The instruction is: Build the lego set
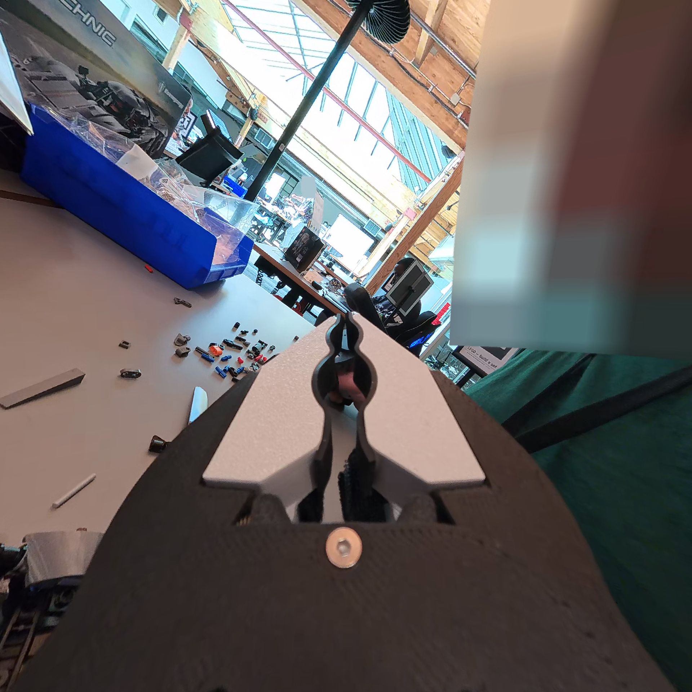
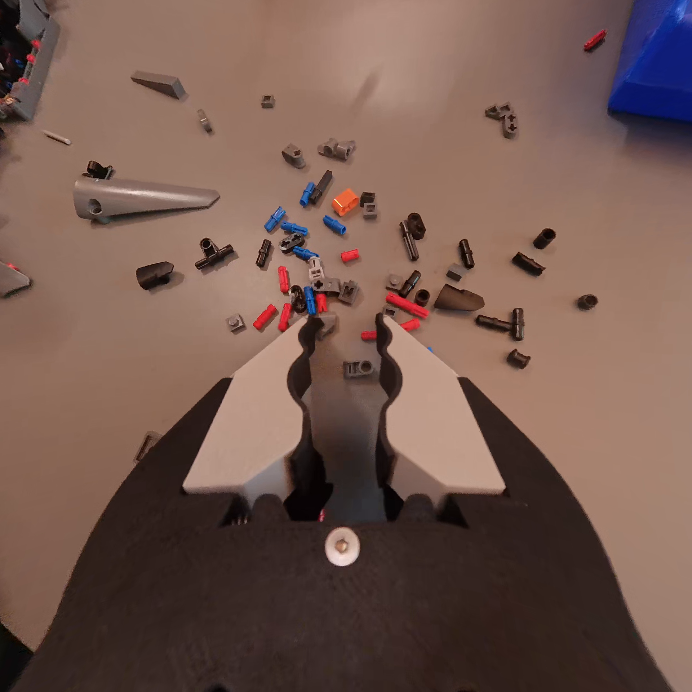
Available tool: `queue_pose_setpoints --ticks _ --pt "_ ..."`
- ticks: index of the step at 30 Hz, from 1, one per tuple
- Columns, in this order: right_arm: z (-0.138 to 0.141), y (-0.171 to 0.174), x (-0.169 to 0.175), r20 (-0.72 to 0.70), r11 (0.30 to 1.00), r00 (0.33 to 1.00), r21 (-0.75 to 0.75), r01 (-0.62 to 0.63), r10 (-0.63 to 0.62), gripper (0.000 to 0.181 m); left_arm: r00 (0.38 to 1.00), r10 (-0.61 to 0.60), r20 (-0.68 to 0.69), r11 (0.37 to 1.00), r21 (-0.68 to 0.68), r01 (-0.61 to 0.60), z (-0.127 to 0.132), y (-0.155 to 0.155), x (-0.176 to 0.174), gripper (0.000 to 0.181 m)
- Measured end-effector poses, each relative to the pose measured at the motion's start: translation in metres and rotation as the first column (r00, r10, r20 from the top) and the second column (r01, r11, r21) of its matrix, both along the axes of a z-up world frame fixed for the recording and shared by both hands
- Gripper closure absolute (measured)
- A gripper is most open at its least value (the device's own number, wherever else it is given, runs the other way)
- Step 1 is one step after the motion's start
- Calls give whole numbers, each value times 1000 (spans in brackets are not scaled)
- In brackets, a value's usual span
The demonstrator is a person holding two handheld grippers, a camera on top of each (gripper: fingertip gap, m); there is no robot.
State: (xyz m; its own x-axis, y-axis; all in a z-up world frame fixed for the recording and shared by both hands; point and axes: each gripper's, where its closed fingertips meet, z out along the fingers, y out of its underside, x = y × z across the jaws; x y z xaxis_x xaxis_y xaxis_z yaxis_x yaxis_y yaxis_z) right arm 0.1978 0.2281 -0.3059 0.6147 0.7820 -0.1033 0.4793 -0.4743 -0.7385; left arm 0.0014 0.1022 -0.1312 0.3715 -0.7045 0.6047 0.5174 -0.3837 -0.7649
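Several small lego pieces [image 2: 310, 262] in blue, red, black and grey lie scattered on the grey table [image 2: 412, 93]; an orange piece [image 2: 345, 202] is among them. My right gripper [image 2: 343, 321] is open and empty, low over the near edge of the pile. A dark grey connector [image 2: 358, 369] lies on the table between its fingers, and a grey piece [image 2: 328, 324] sits at its left fingertip. My left gripper [image 1: 346, 320] is raised and tilted, shut on a small black piece [image 1: 342, 358] that is mostly hidden by the pads. The pile [image 1: 228, 355] also shows in the left wrist view.
A blue bin [image 1: 131, 209] with clear bags stands at the back, also in the right wrist view [image 2: 659, 67]. The set's box [image 1: 93, 75] is behind it. A partly built model [image 2: 22, 75] is at far left. A long grey panel [image 2: 142, 196] lies left. A person's green garment [image 1: 599, 468] is at right. The grippers' ends are close to 30 cm from one another.
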Motion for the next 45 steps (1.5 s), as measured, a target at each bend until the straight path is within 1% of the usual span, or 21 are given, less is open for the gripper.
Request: queue_pose_setpoints --ticks 3,6,9,12,14,18,20,23,30,33,37,42,43,45 --pt "1 -1 -1 -6 1000 1000 2 -9 9 157 1000 -1 2 1000 -2 1 -1 0 0 181" --pt "2 -5 -2 -4 1000 1000 18 -22 22 159 1000 2 2 1000 1 -2 0 0 -2 181" --pt "2 -6 -4 4 999 999 22 -37 36 168 1000 4 4 1000 2 -4 1 0 -3 181" --pt "1 -9 -5 8 998 998 21 -55 55 165 1000 2 5 1000 1 -2 0 0 -2 181" --pt "3 -11 -6 -3 998 998 25 -60 60 160 1000 2 3 1000 3 -2 1 0 -2 181" --pt "3 -12 -8 -2 998 998 26 -64 64 164 1000 7 5 1000 4 -7 1 0 -4 181" --pt "3 -13 -8 -1 998 998 30 -62 62 160 1000 6 6 1000 3 -6 1 0 -3 181" --pt "10 -20 -11 -51 997 996 32 -71 73 160 1000 8 0 1000 5 -8 2 -1 -3 181" --pt "1 -27 -9 16 995 996 37 -87 87 156 1000 3 5 1000 4 -3 2 0 -1 181" --pt "-2 -26 -10 48 995 995 47 -89 86 161 1000 1 4 1000 6 -1 2 0 0 181" --pt "-2 -24 -10 45 996 996 41 -76 74 168 1000 6 6 1000 5 -6 2 0 -2 181" --pt "-2 -24 -12 55 994 995 53 -91 88 174 1000 7 4 1000 8 -7 3 -1 -2 181" --pt "-2 -24 -13 56 994 994 53 -98 95 180 1000 8 5 1000 8 -8 3 -1 -2 181" --pt "-2 -24 -13 56 994 994 53 -98 95 180 1000 8 7 1000 10 -8 3 -1 -2 181"
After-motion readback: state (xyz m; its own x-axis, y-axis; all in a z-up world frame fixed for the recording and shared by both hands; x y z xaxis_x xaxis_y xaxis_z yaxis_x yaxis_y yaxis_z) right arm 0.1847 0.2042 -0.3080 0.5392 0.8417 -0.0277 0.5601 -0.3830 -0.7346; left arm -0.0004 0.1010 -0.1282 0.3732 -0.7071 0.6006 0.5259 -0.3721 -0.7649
